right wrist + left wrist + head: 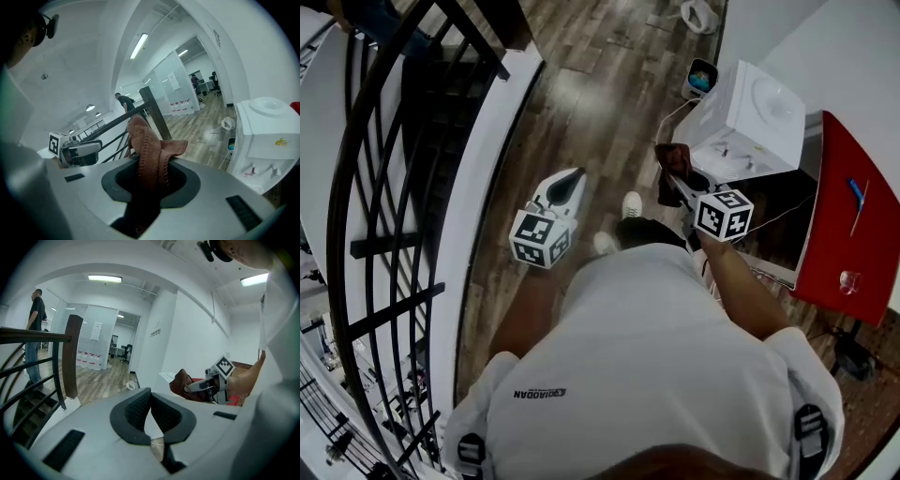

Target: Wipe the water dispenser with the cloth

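By water dispenser (752, 114) edge: right gripper (682, 187) tight on cloth (674, 161); left gripper (571, 184) closed & empty, open floor (581, 103) below.

No word or number is read with certainty. A short line of dark capitals (539, 394) is printed on the back of the person's white shirt (656, 356); it is seen upside down and its letters are not made out. Black-and-white square markers, without letters, are carried on the left cube (540, 238) and the right cube (723, 215). A small yellow logo (281, 141) is set on the front of the water dispenser (262, 126), too small to be read. A small wall sign (154, 333) and a sheet (96, 330) on the glass partition are likewise illegible.
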Demonstrator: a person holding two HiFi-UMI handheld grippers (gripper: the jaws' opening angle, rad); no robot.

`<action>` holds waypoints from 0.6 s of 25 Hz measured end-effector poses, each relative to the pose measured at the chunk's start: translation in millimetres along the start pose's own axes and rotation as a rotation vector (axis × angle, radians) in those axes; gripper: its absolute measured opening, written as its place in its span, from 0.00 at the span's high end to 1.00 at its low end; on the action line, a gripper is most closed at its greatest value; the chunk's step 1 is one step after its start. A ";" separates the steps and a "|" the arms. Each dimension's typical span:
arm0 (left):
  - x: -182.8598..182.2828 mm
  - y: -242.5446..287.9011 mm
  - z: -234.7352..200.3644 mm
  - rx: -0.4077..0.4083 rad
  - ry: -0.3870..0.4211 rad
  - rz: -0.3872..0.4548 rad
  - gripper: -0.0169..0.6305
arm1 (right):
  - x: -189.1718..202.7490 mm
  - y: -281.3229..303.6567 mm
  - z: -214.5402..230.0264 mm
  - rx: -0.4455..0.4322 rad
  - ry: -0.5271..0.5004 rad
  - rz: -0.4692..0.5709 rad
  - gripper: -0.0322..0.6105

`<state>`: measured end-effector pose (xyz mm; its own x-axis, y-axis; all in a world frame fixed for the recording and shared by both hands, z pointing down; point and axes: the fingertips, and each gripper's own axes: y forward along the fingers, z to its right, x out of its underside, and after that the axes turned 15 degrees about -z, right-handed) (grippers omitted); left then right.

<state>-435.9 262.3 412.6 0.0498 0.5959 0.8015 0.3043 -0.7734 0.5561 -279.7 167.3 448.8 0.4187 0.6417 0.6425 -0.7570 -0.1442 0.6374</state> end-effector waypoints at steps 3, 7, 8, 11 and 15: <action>6.6 -0.9 -7.0 0.002 0.005 -0.028 0.98 | -8.0 15.6 -5.5 -0.020 -0.004 -0.002 0.81; -0.3 0.3 -39.7 -0.006 0.009 -0.058 0.98 | -35.3 48.4 -11.1 -0.040 0.006 0.015 0.81; -4.0 2.7 -47.7 -0.004 0.013 -0.064 0.98 | -42.2 56.2 -10.8 -0.043 0.011 0.020 0.81; -20.2 16.8 -68.9 0.012 0.043 -0.077 0.98 | -61.9 76.4 -1.6 -0.037 0.025 0.039 0.81; -56.1 41.5 -102.1 0.042 0.103 -0.091 0.98 | -87.9 107.8 25.7 0.001 0.065 0.060 0.81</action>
<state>-523.2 174.7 413.1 -0.0770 0.6360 0.7678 0.3430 -0.7062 0.6194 -385.2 76.0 472.0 0.3389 0.6795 0.6507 -0.7794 -0.1846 0.5987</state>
